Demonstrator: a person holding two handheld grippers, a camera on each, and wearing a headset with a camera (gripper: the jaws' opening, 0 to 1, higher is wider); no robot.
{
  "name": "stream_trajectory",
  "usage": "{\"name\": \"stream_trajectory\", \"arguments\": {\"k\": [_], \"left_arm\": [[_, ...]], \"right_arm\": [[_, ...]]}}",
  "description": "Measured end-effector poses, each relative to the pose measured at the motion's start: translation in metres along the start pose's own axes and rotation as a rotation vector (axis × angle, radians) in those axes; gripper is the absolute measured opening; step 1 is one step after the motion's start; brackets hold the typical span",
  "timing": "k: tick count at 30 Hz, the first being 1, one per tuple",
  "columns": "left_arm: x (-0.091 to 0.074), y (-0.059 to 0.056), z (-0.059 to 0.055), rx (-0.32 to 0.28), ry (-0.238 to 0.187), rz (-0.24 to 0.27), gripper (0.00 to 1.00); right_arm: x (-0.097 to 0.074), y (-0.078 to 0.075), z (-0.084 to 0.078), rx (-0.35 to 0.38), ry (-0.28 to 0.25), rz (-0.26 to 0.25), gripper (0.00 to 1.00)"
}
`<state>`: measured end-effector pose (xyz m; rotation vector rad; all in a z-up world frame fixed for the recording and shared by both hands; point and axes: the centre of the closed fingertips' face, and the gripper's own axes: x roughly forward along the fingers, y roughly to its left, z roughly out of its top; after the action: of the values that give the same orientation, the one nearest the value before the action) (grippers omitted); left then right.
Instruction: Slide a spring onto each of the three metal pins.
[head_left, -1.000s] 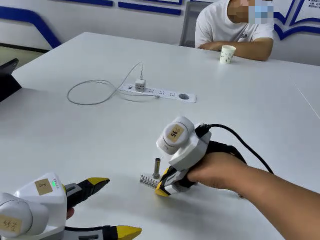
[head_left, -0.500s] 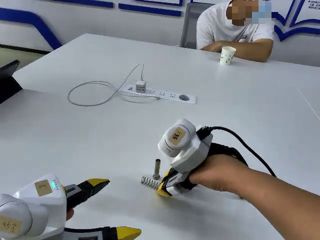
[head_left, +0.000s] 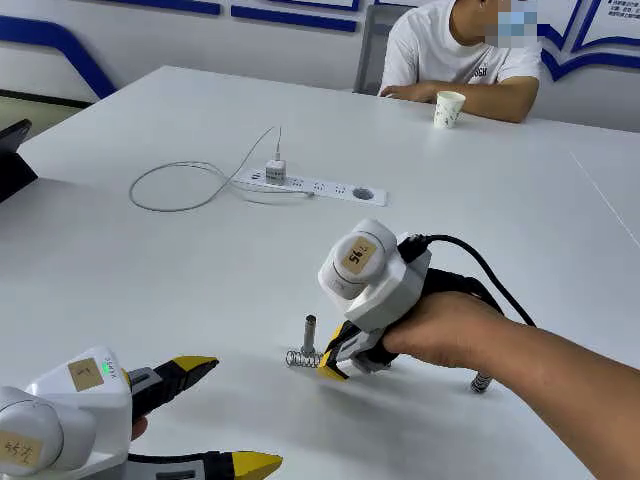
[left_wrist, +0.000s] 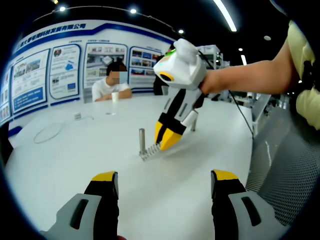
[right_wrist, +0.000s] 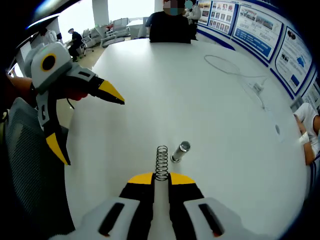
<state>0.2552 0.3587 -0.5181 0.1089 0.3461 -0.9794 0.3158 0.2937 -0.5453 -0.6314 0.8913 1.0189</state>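
Nearest, bottom-left: left gripper low over the white table, jaws wide apart, nothing btwn them. A bit farther & to the right: right gripper, held by a hand, tips angled down & left, jaws pinched together on one end of a spring. The rest of the spring sticks out left, low at the table top, w/ its free end just beside the foot of a metal pin. The pin stands upright on the table, bare. Near right, by the forearm: a small metal piece on the table, too small to tell more. Mid-table, farther: a power strip w/ a white charger plugged in, its cable looped off to the left. Far edge: a paper cup, & a seated person behind it w/ arms on the table.
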Motion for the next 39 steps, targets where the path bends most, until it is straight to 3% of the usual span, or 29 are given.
{"name": "stream_trajectory", "arguments": {"k": [39], "left_arm": [[0.003,-0.003,0.002,0.001,-0.009,-0.007,0.77]], "right_arm": [[-0.038,-0.003,0.006,-0.040,0.065,0.015,0.12]]}}
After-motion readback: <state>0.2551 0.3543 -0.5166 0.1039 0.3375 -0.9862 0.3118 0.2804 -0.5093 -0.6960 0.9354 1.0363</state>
